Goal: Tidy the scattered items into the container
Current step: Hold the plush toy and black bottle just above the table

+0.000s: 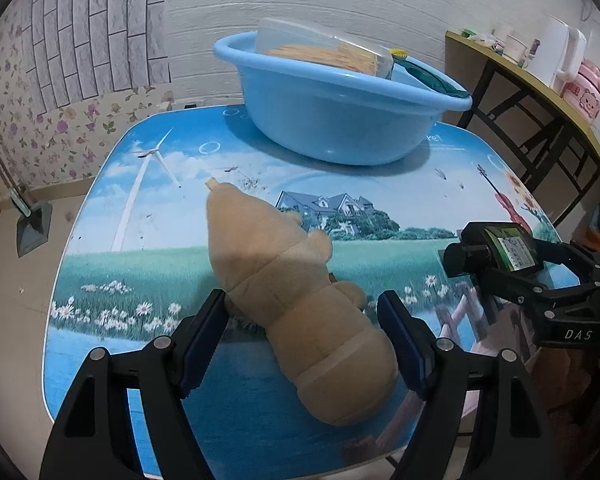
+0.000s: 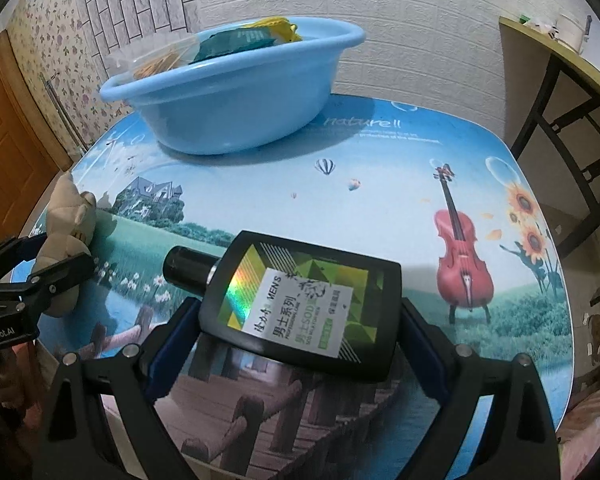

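Both tongs tilt steeply down over the printed landscape table [image 2: 380,168]. The left tongs [image 1: 306,320] pinch a beige plush bear [image 1: 284,276], its face hidden. The right tongs [image 2: 300,328] clamp a flat black lotion bottle [image 2: 300,304]. The pale blue plastic basin [image 1: 332,120], part filled, stands at the table's far edge.

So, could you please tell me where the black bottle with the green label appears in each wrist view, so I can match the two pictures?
Left wrist view: the black bottle sits at the right edge, between the fingers of the right gripper, cap pointing left.
Right wrist view: the same bottle fills the lower centre, label up, cap towards upper left.
Shared landmark: the blue basin at the far side of the table.
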The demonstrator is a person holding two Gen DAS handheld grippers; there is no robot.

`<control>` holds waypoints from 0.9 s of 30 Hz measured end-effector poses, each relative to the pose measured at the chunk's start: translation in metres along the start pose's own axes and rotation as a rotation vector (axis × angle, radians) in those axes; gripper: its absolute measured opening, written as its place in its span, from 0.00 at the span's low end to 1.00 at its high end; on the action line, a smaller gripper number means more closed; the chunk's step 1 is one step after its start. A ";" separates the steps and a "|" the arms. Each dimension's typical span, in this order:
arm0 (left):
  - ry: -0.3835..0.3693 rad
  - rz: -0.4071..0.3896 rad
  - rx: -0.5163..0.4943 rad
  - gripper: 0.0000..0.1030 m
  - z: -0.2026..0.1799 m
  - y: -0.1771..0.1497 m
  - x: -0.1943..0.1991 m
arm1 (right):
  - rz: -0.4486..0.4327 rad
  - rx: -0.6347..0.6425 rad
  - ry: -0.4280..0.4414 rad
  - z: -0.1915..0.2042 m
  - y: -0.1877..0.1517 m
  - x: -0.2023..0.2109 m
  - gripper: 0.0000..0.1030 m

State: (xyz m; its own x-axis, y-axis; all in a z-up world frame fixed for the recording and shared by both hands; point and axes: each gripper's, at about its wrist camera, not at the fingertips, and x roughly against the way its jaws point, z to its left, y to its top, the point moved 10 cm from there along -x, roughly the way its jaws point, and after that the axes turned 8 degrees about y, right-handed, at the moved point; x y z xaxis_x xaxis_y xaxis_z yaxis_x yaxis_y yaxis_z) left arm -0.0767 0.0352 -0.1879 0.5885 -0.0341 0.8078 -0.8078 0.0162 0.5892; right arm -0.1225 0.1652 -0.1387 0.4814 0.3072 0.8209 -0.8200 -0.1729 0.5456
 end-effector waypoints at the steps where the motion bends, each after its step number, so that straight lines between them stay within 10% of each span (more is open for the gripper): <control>1: 0.002 -0.003 0.005 0.75 0.002 -0.001 0.001 | -0.001 0.001 0.000 0.000 -0.001 0.001 0.92; 27: 0.122 -0.038 -0.016 0.99 0.007 0.001 -0.016 | -0.093 0.050 -0.022 0.006 0.006 -0.009 0.96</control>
State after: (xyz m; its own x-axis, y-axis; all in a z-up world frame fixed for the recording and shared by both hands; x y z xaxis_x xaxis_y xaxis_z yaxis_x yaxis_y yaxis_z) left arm -0.0876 0.0289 -0.2002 0.6193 0.0873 0.7803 -0.7847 0.0335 0.6190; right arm -0.1293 0.1561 -0.1417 0.5620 0.3038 0.7693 -0.7550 -0.1914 0.6272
